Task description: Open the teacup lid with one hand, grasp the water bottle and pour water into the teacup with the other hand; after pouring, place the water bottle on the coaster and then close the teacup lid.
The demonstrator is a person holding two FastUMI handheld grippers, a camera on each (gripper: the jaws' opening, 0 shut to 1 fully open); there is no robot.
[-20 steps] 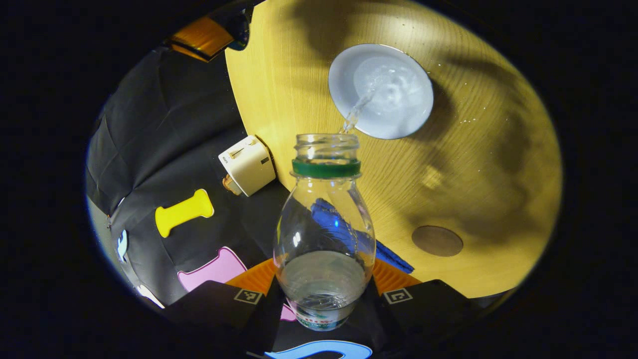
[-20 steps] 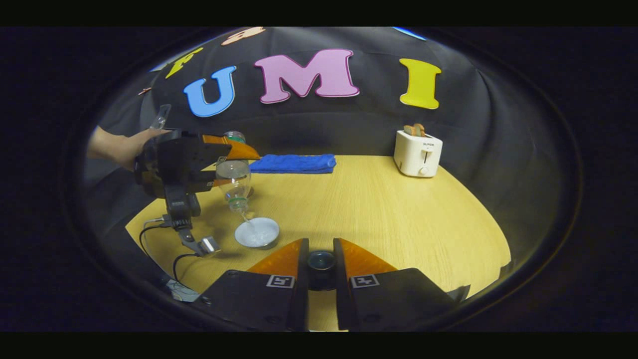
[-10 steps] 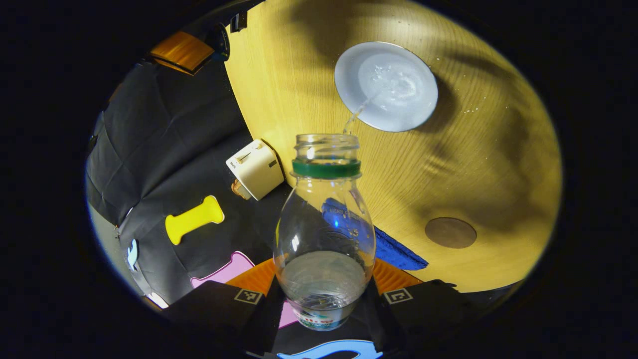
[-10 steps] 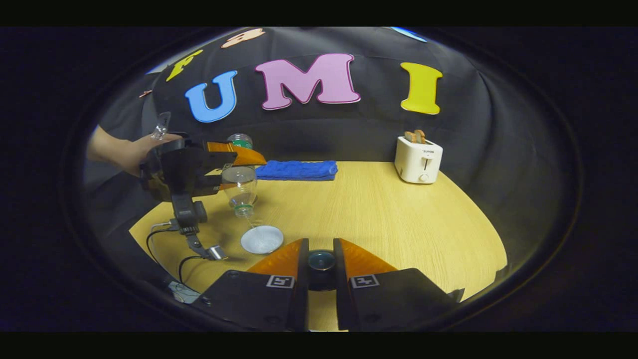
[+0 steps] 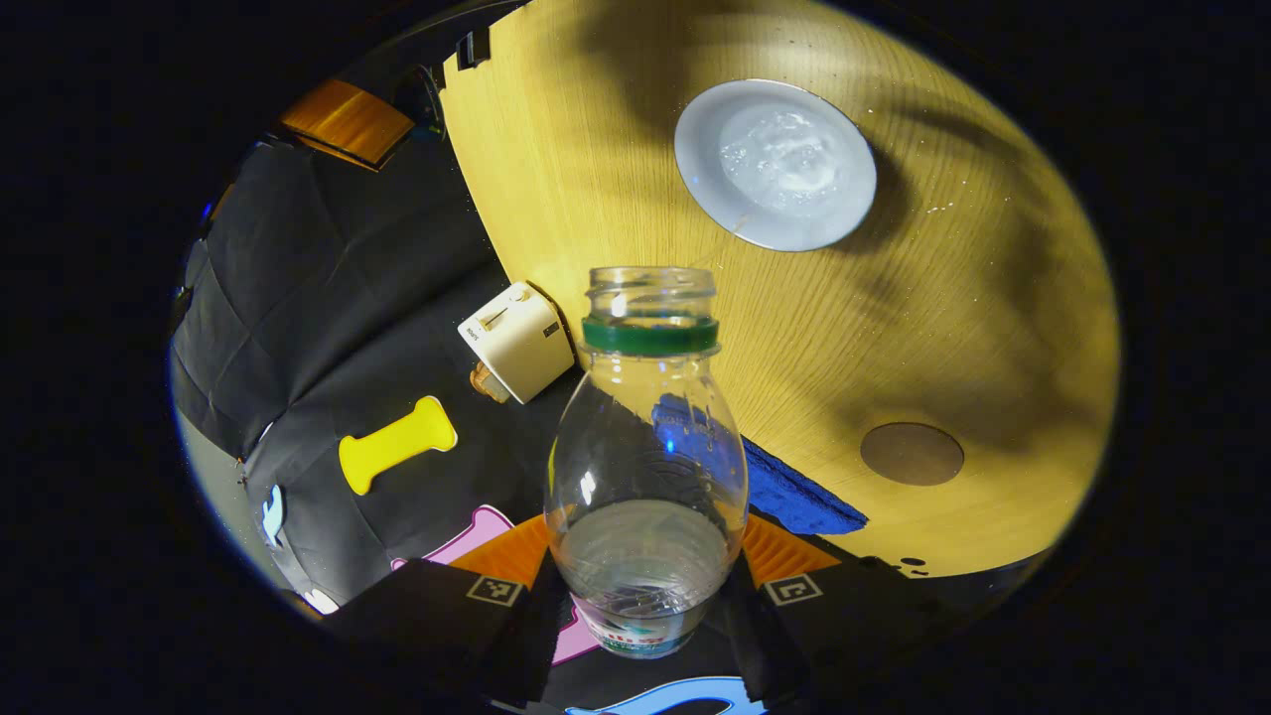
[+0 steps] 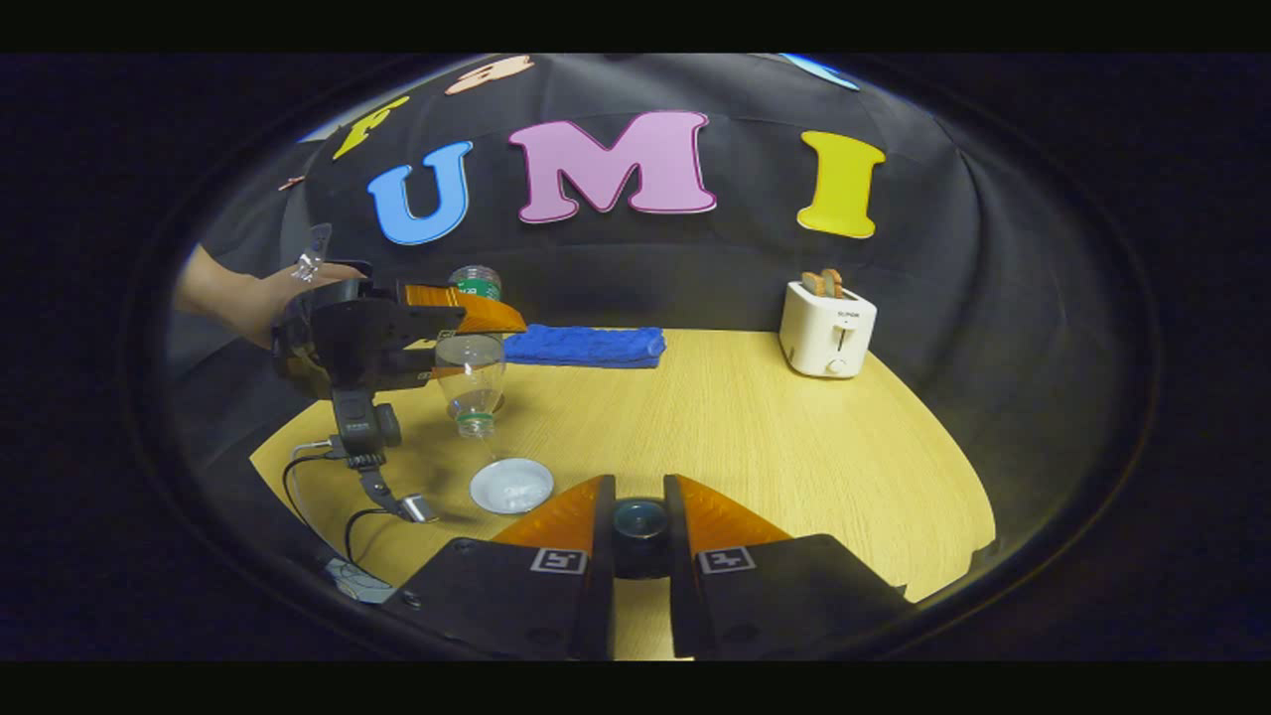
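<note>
The clear water bottle (image 5: 645,477), green neck ring and no cap, is clamped between my left gripper's (image 5: 645,556) fingers, with some water left in it. It is tilted neck-down above the table, and no stream leaves its mouth. Beyond the mouth stands the white teacup (image 5: 775,164), uncovered and holding water. The round brown coaster (image 5: 912,454) lies bare to the right. In the right gripper view, the left gripper (image 6: 467,333) holds the bottle (image 6: 469,382) over the teacup (image 6: 511,487). My right gripper (image 6: 640,497) is shut on the dark round lid knob (image 6: 640,521).
A white toaster (image 6: 827,333) stands at the table's back right and a folded blue towel (image 6: 584,346) lies at the back. Cables (image 6: 328,467) trail over the table's left edge below the left gripper. A hand (image 6: 248,298) holds that gripper. Droplets lie near the cup (image 5: 938,209).
The stream of water from the bottle into the teacup thinned and has stopped. The bottle has lifted slightly away from the cup. The right gripper stays shut on the lid.
</note>
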